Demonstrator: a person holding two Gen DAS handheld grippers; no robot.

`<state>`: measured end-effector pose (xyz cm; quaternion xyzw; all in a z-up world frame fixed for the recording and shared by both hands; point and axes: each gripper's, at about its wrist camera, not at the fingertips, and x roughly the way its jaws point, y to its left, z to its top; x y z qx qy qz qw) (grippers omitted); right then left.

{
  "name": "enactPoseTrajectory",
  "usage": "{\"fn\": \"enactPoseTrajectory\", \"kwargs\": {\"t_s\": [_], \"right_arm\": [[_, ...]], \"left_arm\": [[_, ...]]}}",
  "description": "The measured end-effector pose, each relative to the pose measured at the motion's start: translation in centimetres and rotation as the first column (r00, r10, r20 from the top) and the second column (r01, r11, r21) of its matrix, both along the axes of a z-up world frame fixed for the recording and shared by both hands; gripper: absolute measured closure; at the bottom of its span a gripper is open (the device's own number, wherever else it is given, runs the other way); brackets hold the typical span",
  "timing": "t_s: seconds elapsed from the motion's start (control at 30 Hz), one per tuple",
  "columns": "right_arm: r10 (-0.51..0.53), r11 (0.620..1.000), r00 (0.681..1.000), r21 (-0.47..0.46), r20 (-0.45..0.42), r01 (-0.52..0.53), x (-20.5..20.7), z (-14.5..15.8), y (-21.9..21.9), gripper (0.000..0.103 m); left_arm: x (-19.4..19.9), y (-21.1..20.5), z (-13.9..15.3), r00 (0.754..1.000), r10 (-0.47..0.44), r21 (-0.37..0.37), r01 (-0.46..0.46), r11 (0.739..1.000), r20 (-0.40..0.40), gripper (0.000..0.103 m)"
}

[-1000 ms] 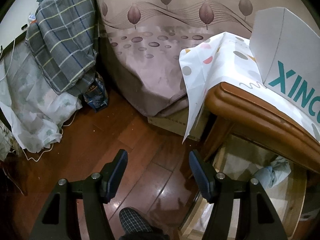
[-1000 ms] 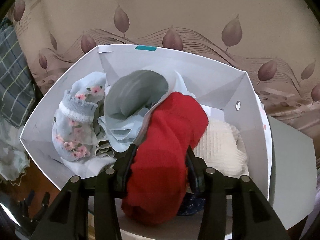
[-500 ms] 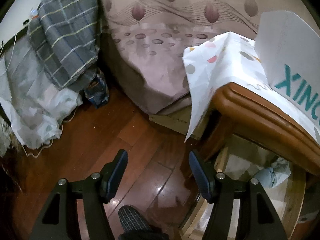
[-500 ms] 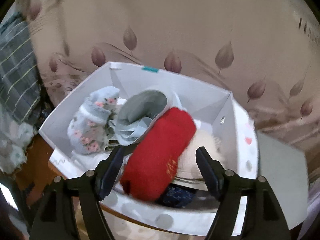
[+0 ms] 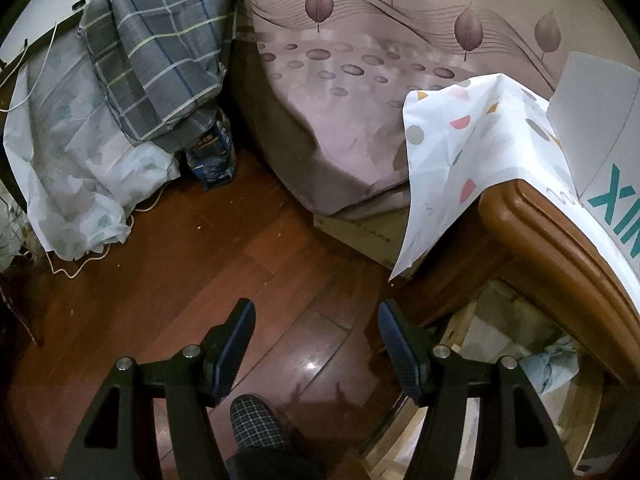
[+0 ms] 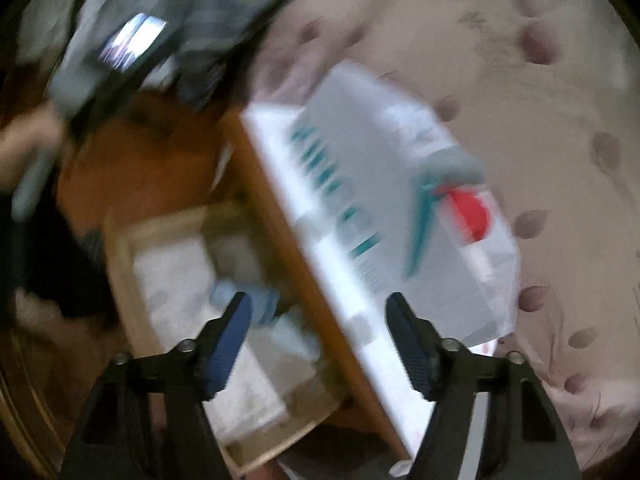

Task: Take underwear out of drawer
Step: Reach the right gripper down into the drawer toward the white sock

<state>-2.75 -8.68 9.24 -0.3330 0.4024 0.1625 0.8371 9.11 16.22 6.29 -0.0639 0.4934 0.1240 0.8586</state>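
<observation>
The left gripper (image 5: 316,336) hangs over the reddish wooden floor (image 5: 168,280) with its jaws moderately wide and nothing between them; a checked slipper toe (image 5: 254,426) shows just below the gap, its remainder cut off at the frame edge. To the right in the left wrist view, a brown wooden cabinet top (image 5: 552,248) carries a white cloth with coloured shapes (image 5: 460,152) and a white box with teal lettering (image 5: 600,128); the lettering is cut off at the frame edge and cannot be read in full. Under the cabinet top, the open drawer (image 5: 504,364) is only partly visible, with a pale blue garment (image 5: 554,364) lying in it against the right side. The right wrist view is heavily motion-blurred. The right gripper (image 6: 318,336) is empty, its jaws closing from a moderately wide gap with nothing held between them. Beyond its fingertips, the drawer (image 6: 168,280) appears as a pale wooden frame with a light lining, and a pale blue garment (image 6: 256,304) lies in it just beside the left fingertip; whether this is underwear cannot be confirmed through the blur. The white box (image 6: 384,208) sits on the cabinet top to the right, with a red item (image 6: 472,216) and a grey item (image 6: 456,164) showing at its open end; their outlines cannot be resolved. A leaf-patterned bedspread (image 6: 540,120) fills the background.
</observation>
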Motion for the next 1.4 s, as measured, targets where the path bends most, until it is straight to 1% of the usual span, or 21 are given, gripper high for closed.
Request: {"fn": "enactPoseTrajectory", "kwargs": {"t_s": [0.03,0.1,0.23,0.4,0.5,0.6,0.7,0.77,0.9,1.03,1.07,1.17,1.4], "right_arm": [[0.011,1.000,1.000,-0.016,-0.019,-0.011,-0.2,-1.2,0.1,0.045],[0.023,0.997,0.999,-0.067,-0.049,-0.026,-0.1,-4.4,0.4,0.046],[0.062,0.980,0.997,-0.185,-0.044,-0.069,0.5,-9.3,0.7,0.046],[0.133,0.934,0.990,-0.330,-0.042,-0.139,1.4,-15.4,1.2,0.047],[0.170,0.911,0.985,-0.374,-0.044,-0.174,1.4,-18.1,1.1,0.047],[0.194,0.883,0.980,-0.429,-0.034,-0.190,1.9,-20.5,1.2,0.048],[0.203,0.875,0.978,-0.440,-0.047,-0.202,2.4,-22.0,1.0,0.049],[0.195,0.883,0.979,-0.423,-0.066,-0.204,2.9,-22.5,0.9,0.049],[0.190,0.885,0.979,-0.418,-0.076,-0.204,3.7,-23.5,0.7,0.049],[0.176,0.891,0.981,-0.411,-0.084,-0.195,3.8,-24.1,0.4,0.049],[0.172,0.891,0.981,-0.412,-0.085,-0.192,4.1,-24.3,0.3,0.051],[0.189,0.883,0.978,-0.421,-0.090,-0.209,4.0,-24.8,0.3,0.051],[0.181,0.870,0.978,-0.446,-0.107,-0.210,4.3,-26.4,-0.2,0.052]], "left_arm": [[-0.1,0.0,0.0,1.000,0.000,0.001,0.000,1.000,0.001,0.037],[-0.1,0.0,0.1,1.000,0.001,0.005,-0.001,1.000,0.002,0.037],[-0.2,0.5,0.1,1.000,0.015,-0.003,-0.015,1.000,0.006,0.037],[-0.3,1.8,0.2,0.998,0.063,-0.026,-0.063,0.998,0.002,0.038],[-0.3,2.2,0.0,0.997,0.073,-0.040,-0.074,0.996,-0.013,0.037],[-0.2,2.1,-0.1,0.998,0.066,-0.027,-0.066,0.997,-0.018,0.037],[-0.1,1.7,-0.2,0.998,0.049,-0.018,-0.049,0.999,-0.027,0.037],[0.1,1.4,-0.3,0.999,0.037,-0.007,-0.037,0.999,-0.030,0.038],[0.0,1.2,-0.1,0.999,0.036,0.020,-0.036,0.999,-0.021,0.037],[0.0,1.3,-0.1,0.999,0.041,0.023,-0.040,0.999,-0.020,0.037],[0.0,1.2,-0.1,0.999,0.041,0.022,-0.040,0.999,-0.023,0.038],[0.1,1.2,-0.1,0.999,0.040,0.023,-0.039,0.999,-0.026,0.038],[0.2,1.2,-0.4,0.999,0.027,0.034,-0.026,0.999,-0.030,0.037]]}}
